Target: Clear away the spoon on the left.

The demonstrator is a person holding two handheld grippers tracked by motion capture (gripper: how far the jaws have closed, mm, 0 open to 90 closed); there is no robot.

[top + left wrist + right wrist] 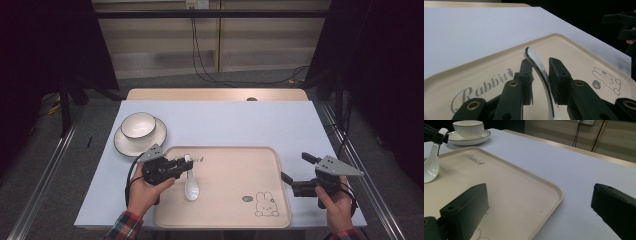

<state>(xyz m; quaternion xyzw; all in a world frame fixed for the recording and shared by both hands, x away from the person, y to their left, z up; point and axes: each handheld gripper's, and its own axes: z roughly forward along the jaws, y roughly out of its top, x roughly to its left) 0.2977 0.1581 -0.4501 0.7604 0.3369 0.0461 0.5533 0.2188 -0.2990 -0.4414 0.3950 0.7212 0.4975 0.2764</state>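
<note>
A white ceramic spoon point(191, 190) lies with its bowl on the beige rabbit-print tray point(235, 170) and its handle raised toward the tray's far left. My left gripper point(189, 163) reaches in from the tray's left edge, and the handle stands between its jaws. In the left gripper view the spoon's handle point(536, 60) leans by one of the fingers point(557, 75), with a gap to the other, so the left gripper point(540, 67) is open. My right gripper point(294, 166) hovers wide open just off the tray's right edge, with nothing in it.
A white bowl point(138, 125) sits on a saucer point(125, 145) beyond the tray's far-left corner. The tray lies on a pale blue table top point(225, 120). Dark curtains flank the table, and cables hang at the back.
</note>
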